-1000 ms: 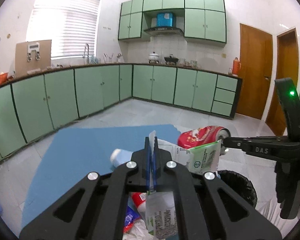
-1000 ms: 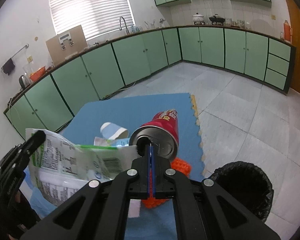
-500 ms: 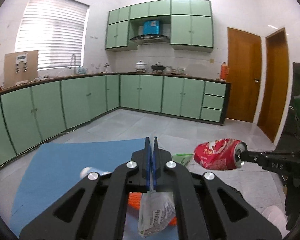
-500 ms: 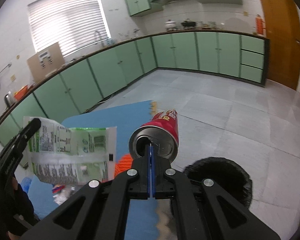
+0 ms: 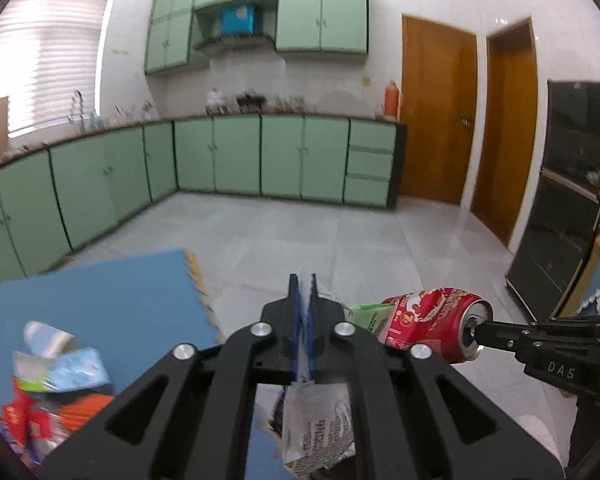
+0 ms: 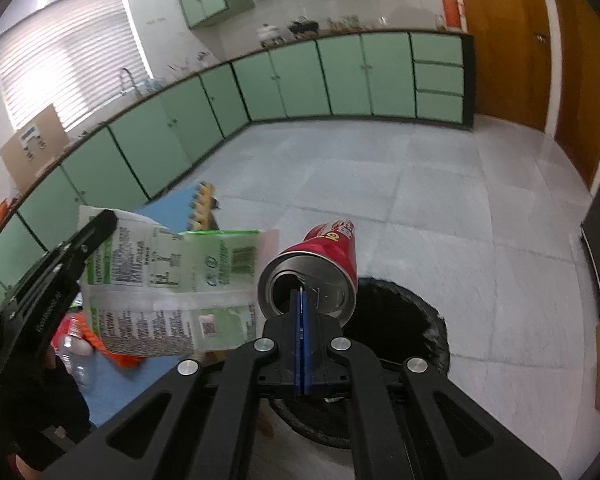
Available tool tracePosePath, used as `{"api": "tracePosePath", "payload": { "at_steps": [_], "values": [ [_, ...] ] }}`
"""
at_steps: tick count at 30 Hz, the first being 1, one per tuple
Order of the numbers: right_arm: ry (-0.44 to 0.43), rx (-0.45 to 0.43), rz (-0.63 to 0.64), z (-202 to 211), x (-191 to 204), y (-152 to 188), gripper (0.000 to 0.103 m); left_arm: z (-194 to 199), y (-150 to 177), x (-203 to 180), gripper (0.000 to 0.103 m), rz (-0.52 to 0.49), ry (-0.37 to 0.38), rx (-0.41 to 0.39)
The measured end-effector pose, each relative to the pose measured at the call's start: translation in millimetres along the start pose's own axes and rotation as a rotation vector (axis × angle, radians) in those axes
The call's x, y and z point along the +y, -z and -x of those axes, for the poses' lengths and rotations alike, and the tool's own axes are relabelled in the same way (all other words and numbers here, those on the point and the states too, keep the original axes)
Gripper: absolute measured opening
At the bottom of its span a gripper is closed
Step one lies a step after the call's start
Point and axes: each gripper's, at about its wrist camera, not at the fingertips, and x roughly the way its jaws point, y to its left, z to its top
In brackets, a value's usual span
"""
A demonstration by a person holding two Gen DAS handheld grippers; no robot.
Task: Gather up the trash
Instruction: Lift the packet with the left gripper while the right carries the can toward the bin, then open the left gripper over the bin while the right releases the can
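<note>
Carrying two pieces of trash at once. Pinching a green-and-white wrapper [image 6: 172, 280] in the left tongs [image 5: 304, 280], whose jaws have just been opening a little with the film between the pads. Best to swing it further right before letting go. Gripping the red can [image 6: 328, 252] by its open rim in the tightly closed right tongs [image 6: 301, 292], above the near edge of the black bin [image 6: 416, 320] on the floor. Centre both over the mouth, then release. Reads "DAS" on the right tongs. Print on the wrapper and can too small to read.

Left tool [image 5: 304, 280] barely parted, right tool [image 6: 302, 294] clamped
</note>
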Motion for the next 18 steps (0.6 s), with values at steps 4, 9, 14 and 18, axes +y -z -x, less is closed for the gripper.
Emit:
{"api": "tracePosePath", "payload": {
  "at_steps": [4, 9, 14, 18],
  "values": [
    [0.038, 0.052, -0.024, -28, -30, 9, 0.004, -41, 23, -14, 0.042, 0.009, 0.06, 0.114],
    [0.071, 0.1, -0.082, -44, -65, 19, 0.009, -62, 36, -4, 0.045, 0.045, 0.093, 0.183],
    [0.077, 0.07, -0.081, -34, -65, 18, 0.039, -42, 27, 5, 0.053, 0.019, 0.051, 0.126],
    [0.051, 0.027, -0.042, -23, -46, 12, 0.057, -9, 21, 20, 0.058, 0.017, -0.009, 0.071]
  ]
}}
